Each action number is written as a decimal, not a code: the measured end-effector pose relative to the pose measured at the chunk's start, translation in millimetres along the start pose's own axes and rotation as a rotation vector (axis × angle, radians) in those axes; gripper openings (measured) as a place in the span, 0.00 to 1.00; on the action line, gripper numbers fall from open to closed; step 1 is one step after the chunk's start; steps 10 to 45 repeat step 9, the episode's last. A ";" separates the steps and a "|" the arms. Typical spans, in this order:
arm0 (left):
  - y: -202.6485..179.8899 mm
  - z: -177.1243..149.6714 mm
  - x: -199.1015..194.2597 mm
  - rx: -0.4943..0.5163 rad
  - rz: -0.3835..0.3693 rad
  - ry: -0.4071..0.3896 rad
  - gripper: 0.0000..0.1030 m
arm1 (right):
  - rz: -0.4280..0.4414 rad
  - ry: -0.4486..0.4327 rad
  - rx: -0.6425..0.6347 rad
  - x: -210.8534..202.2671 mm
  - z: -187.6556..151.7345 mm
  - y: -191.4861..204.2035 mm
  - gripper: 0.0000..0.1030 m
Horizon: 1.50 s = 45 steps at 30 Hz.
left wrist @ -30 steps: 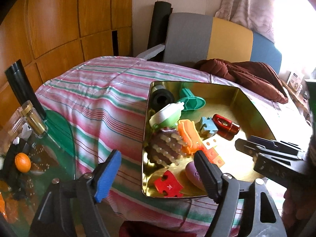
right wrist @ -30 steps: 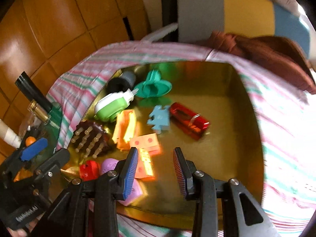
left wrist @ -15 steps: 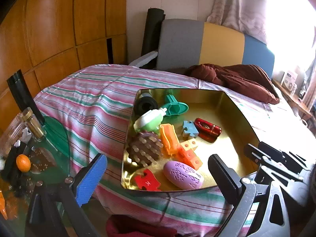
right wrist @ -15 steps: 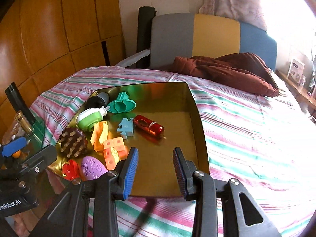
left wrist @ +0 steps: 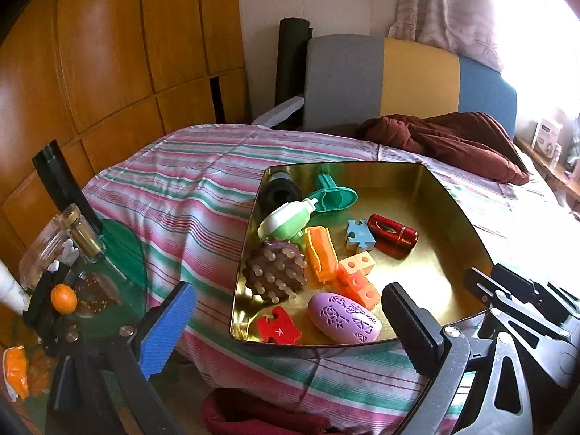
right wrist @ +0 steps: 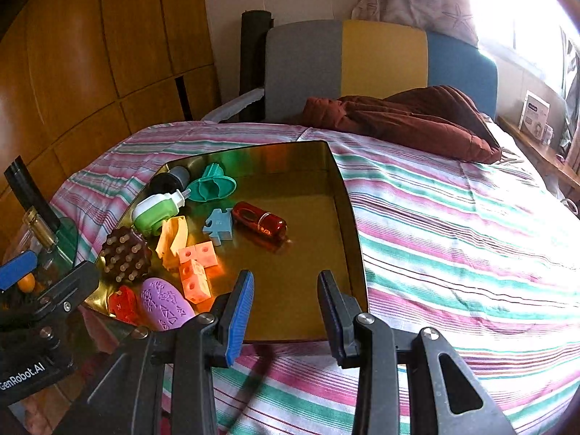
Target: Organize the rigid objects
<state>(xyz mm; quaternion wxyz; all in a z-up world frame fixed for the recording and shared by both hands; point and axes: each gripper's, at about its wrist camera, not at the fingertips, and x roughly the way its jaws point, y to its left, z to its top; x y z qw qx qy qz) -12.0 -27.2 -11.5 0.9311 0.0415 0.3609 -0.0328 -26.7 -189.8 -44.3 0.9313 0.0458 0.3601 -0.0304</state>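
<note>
A gold metal tray (left wrist: 435, 195) lies on the striped bed and holds several toys. Among them are a purple oval (left wrist: 344, 317), a red puzzle piece (left wrist: 279, 330), a brown spiky ball (left wrist: 275, 272), orange cubes (left wrist: 357, 279), a blue puzzle piece (left wrist: 359, 233) and a red capsule (left wrist: 393, 235). My left gripper (left wrist: 288, 311) hangs before the tray's near edge, open wide, with nothing held. My right gripper (right wrist: 286, 282) hovers over the tray's (right wrist: 308, 253) bare near right part. Its jaws stand a little apart with nothing between them.
The striped bedspread (right wrist: 453, 235) stretches to the right of the tray. A brown blanket (right wrist: 398, 119) lies against the grey, yellow and blue headboard (right wrist: 380, 54). At the left stands a glass side table (left wrist: 119, 253) with a bottle (left wrist: 81, 232) and an orange fruit (left wrist: 63, 299).
Both grippers have pulled back from the tray, so the whole tray and bed now show. My left jaws have spread wider. The purple oval lies uncovered in the tray's near corner.
</note>
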 end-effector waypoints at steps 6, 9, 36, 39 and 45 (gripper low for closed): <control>2.2 -0.7 -5.3 -0.004 0.017 -0.040 1.00 | 0.005 -0.003 -0.021 -0.3 -0.1 6.1 0.35; 3.3 0.7 -5.6 -0.004 0.020 -0.039 1.00 | 0.009 -0.006 -0.026 -1.0 0.4 7.9 0.35; 3.3 0.7 -5.6 -0.004 0.020 -0.039 1.00 | 0.009 -0.006 -0.026 -1.0 0.4 7.9 0.35; 3.3 0.7 -5.6 -0.004 0.020 -0.039 1.00 | 0.009 -0.006 -0.026 -1.0 0.4 7.9 0.35; 3.3 0.7 -5.6 -0.004 0.020 -0.039 1.00 | 0.009 -0.006 -0.026 -1.0 0.4 7.9 0.35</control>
